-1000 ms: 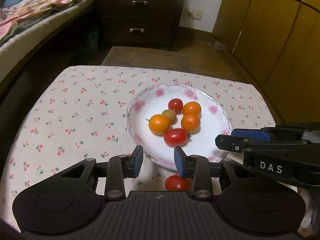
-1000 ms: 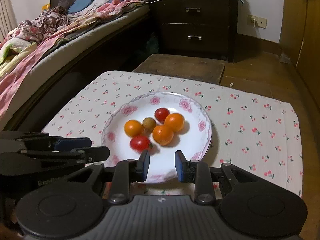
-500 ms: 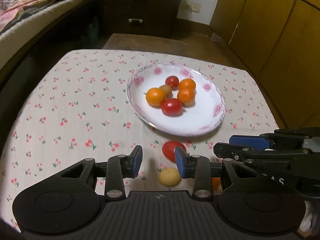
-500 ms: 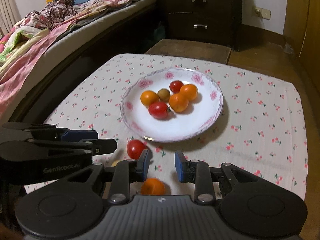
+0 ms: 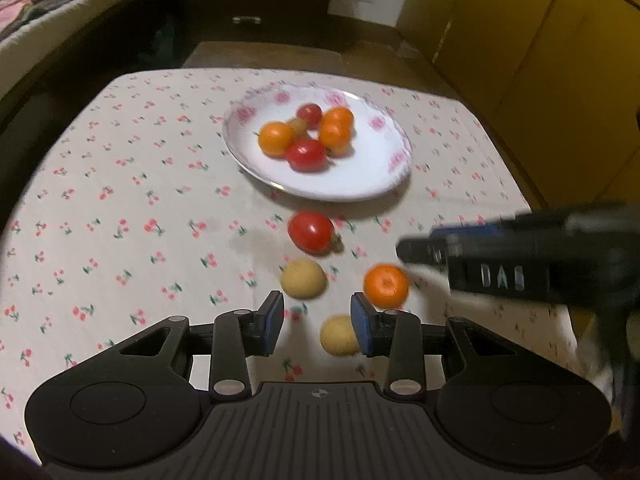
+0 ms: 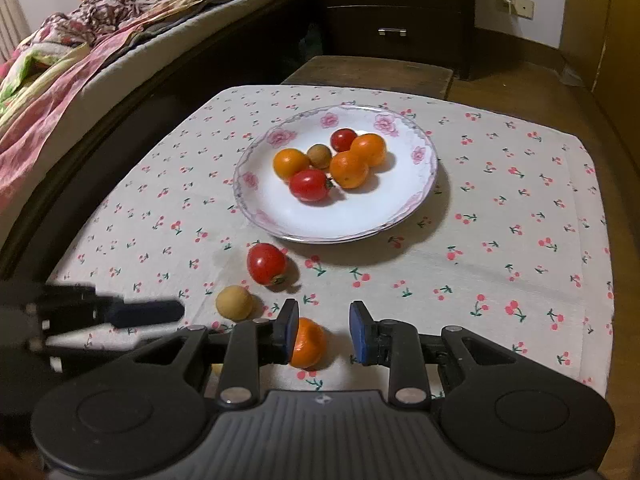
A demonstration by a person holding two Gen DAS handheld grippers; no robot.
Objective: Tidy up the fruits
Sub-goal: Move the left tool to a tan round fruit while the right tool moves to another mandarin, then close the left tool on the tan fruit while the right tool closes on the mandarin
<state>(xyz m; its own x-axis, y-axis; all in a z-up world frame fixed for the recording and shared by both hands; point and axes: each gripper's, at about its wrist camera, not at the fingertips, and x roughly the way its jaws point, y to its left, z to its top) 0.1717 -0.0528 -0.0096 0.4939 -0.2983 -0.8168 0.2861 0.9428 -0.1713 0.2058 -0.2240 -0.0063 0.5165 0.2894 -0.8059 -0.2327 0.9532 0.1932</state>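
A white floral plate [image 5: 372, 176] [image 6: 416, 196] holds several small oranges, red tomatoes and a brown fruit. On the cloth in front of it lie a red tomato [image 5: 311, 232] [image 6: 266, 263], a yellow fruit [image 5: 303, 279] [image 6: 234, 302], a second yellow fruit [image 5: 338, 335] and a small orange [image 5: 386, 285] [image 6: 308, 342]. My left gripper [image 5: 317, 328] is open, low over the cloth, with the second yellow fruit between its fingers near the right one. My right gripper [image 6: 324, 332] is open, with the loose orange just inside its left finger.
The table has a cherry-print cloth [image 6: 520, 220]. A bed [image 6: 80, 52] runs along the left. A dark dresser [image 6: 400, 12] stands behind, and wooden cabinets [image 5: 540, 60] are on the right. A low wooden bench [image 6: 368, 74] sits beyond the table's far edge.
Both grippers have drawn back from the plate toward the table's near edge. The loose fruits in front of the plate have come into view between the fingers.
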